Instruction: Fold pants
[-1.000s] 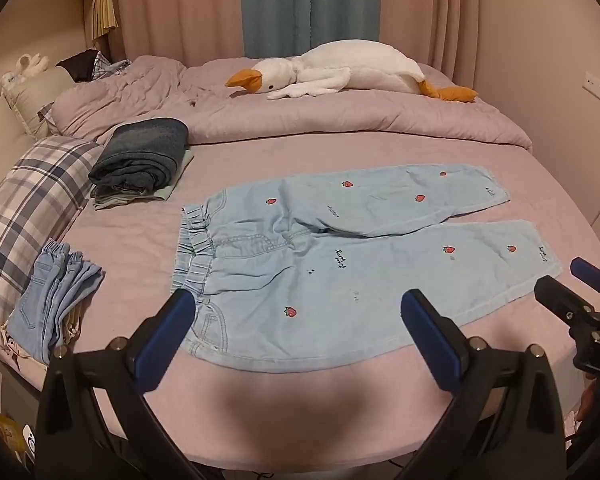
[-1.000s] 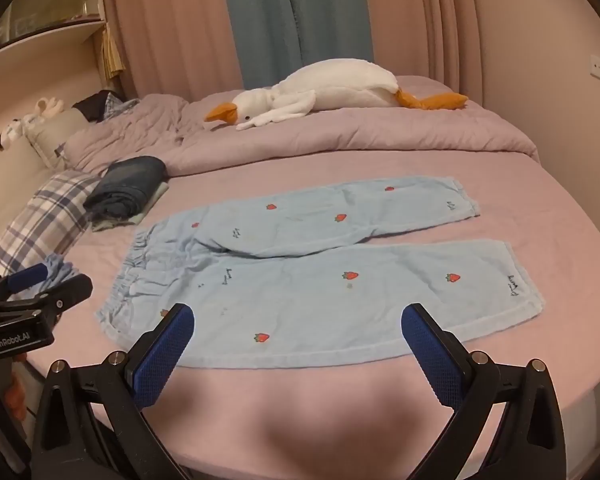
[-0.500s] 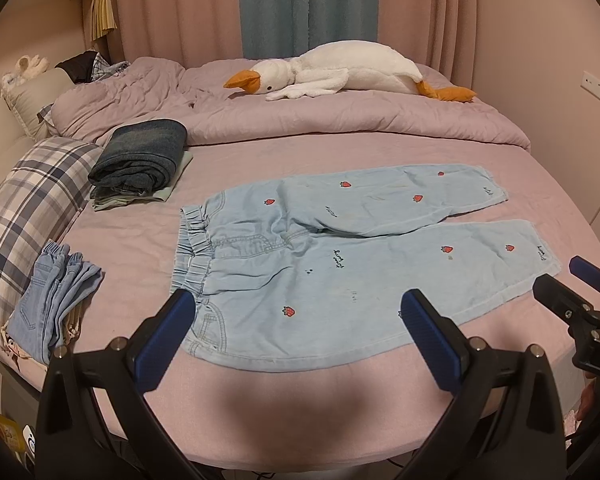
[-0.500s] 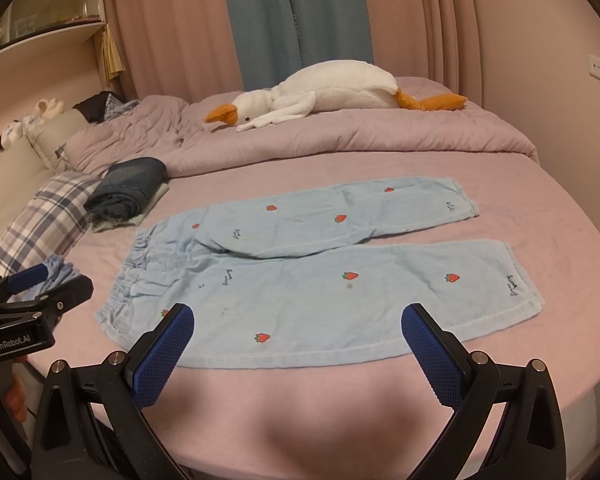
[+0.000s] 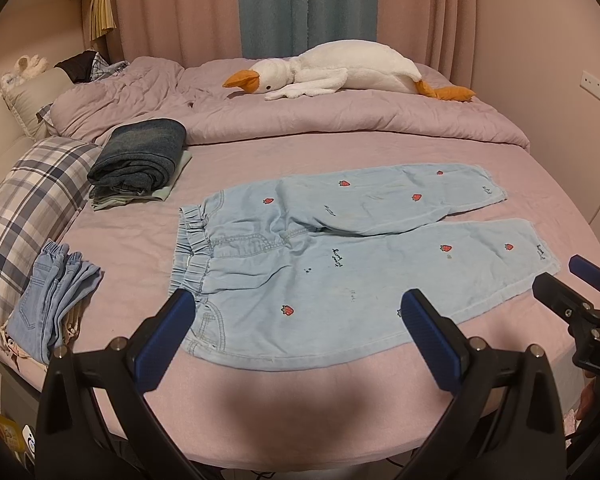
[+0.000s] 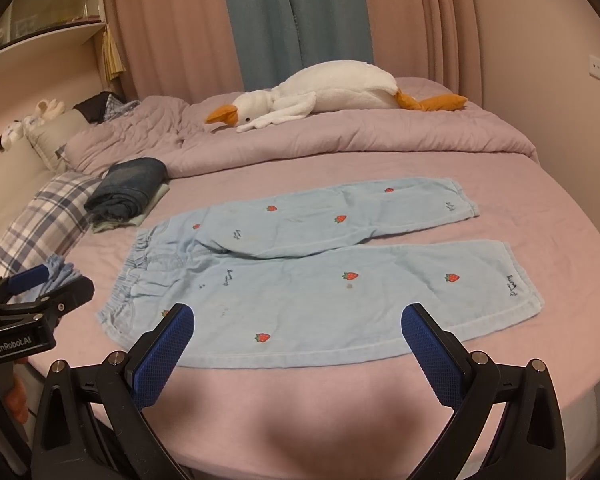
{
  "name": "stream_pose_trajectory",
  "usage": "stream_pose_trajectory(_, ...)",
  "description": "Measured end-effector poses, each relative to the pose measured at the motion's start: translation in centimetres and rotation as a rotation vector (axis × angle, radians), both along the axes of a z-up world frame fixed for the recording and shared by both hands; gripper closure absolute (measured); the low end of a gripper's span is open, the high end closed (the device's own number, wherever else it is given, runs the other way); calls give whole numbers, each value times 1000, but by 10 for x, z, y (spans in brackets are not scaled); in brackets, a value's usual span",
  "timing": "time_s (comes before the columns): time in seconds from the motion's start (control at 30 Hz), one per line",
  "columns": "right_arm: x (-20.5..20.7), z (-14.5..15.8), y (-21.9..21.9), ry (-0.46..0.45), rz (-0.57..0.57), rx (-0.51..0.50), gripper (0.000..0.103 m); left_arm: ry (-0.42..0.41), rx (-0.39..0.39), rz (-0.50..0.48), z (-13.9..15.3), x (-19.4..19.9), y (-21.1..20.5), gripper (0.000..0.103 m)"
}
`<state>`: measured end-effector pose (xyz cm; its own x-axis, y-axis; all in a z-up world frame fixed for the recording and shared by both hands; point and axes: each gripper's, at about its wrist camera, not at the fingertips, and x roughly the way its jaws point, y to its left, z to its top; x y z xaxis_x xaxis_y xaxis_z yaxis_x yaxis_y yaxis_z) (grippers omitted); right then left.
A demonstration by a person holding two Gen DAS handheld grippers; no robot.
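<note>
The light-blue strawberry-print pants [image 5: 352, 264] lay spread flat on the pink bed [image 5: 300, 408], waistband to the left, legs parted toward the right. No fold appeared begun. The left claw [image 5: 296, 334] and right claw [image 6: 298, 346] each hovered wide open near the bed's front edge, holding nothing. The next move probably called for pinching the near leg's hem and waistband to lay it over the far leg. The near bed edge was hidden behind the claws.

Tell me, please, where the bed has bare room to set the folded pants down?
Bare sheet lies between the strawberry pants and the quilt, and along the near edge of the bed. The left side is crowded: dark folded jeans, plaid pillow, folded light jeans.
</note>
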<state>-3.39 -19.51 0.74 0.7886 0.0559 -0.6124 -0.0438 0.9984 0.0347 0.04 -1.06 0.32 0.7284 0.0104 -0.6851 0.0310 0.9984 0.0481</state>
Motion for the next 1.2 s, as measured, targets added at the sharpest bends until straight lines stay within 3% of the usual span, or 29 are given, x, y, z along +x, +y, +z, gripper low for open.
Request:
stream_pose_trajectory(0.57,-1,0,0,-2,-2,-4,0,38,-36,-16,-6,1,-2,0)
stream_pose_trajectory(0.63,-1,-1,1,-1,9,-2,0,67,-105,-23,-13,6,6,0)
stream_pose_trajectory(0.77,0,-15,15,-28,129,-24,0,156,-351,-11,-46,18,41,0)
stream_pose_trajectory(0.83,1,-30,31,-42,192,-96,0,191,-482,52,-68,21,62,0)
stream_pose_trajectory(0.9,2,-50,51,-57,256,-195,0,182,-502,124,-93,27,83,0)
stream_pose_trajectory(1.0,5,-78,76,-54,363,-284,0,244,-536,217,-117,23,113,2)
stream_pose_trajectory(1.13,8,-111,102,-47,488,-403,2,286,-628,276,-138,21,135,2)
stream_pose_trajectory(1.2,6,-131,116,-62,553,-499,15,268,-682,288,-152,26,140,7)
